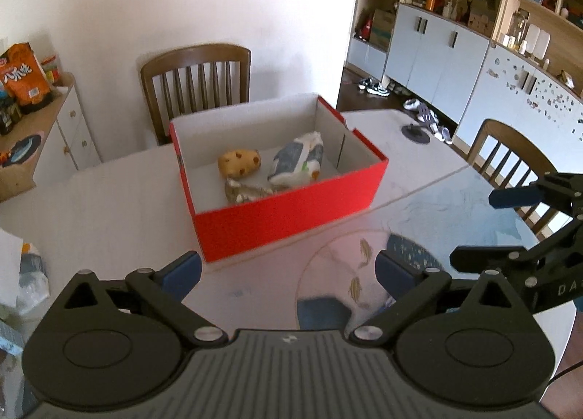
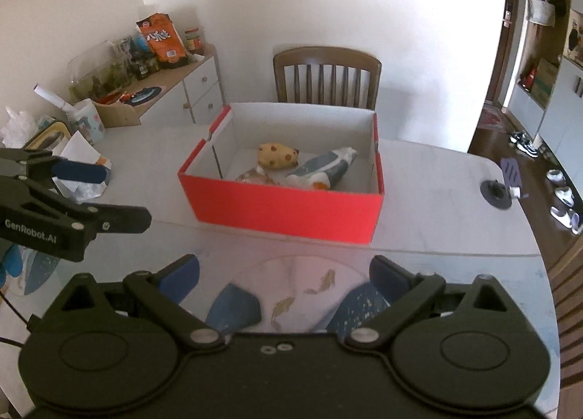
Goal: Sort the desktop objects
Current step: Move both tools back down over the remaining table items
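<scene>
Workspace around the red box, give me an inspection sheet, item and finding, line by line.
Surface: pale round table, with a glass top showing a fish pattern near the grippers.
Job's things: red box, open, holding a yellow spotted toy, a blue-white packet and a crinkled wrapper.
Clutter: papers and bags at the table's left edge; dark round base on the right.
Grippers: left gripper and right gripper both open, nothing between the fingers.
Cables: thin dark cable under the left gripper.
Surroundings: wooden chair, sideboard with an orange snack bag, shoes on the floor.
</scene>
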The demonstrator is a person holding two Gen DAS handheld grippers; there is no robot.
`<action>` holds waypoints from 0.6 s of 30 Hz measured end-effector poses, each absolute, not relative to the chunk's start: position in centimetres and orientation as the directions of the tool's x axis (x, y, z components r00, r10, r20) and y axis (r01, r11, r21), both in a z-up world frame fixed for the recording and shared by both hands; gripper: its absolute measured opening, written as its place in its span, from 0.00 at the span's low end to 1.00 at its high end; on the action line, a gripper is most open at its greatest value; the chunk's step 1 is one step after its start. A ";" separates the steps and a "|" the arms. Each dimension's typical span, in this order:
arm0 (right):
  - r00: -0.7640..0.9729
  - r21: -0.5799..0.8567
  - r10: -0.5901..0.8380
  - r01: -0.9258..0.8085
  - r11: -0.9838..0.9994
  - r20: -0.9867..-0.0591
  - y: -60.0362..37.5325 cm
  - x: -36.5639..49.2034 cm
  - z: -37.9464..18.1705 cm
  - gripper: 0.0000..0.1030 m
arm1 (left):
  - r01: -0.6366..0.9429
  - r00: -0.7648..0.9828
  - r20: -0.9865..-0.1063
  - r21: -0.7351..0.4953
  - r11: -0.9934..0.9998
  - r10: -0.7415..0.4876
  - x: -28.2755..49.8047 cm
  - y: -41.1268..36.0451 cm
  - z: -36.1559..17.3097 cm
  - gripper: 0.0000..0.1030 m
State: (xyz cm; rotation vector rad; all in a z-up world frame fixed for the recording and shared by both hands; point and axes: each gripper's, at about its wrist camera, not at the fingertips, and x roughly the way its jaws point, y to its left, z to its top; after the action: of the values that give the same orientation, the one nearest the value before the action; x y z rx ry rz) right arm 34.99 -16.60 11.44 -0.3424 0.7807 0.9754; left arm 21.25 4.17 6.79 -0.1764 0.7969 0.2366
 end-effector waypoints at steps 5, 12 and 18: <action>0.341 0.062 0.597 -0.832 0.551 -0.726 -17.4 33.6 10.4 0.97 | -0.279 0.664 -0.738 -0.090 0.956 0.124 19.8 3.6 5.3 0.99; 0.350 0.075 0.586 -0.812 0.578 -0.730 -18.4 32.5 8.7 0.97 | -0.295 0.637 -0.762 -0.103 0.950 0.115 18.7 2.9 3.1 0.99; 0.349 0.085 0.569 -0.796 0.600 -0.744 -19.3 32.1 6.8 0.97 | -0.318 0.607 -0.787 -0.112 0.941 0.112 18.2 2.6 1.2 0.99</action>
State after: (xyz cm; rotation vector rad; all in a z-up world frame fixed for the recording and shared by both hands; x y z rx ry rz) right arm 32.05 -19.26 6.80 -0.3156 0.8203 0.9032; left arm 18.21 2.58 1.20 -0.2514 0.8861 0.2512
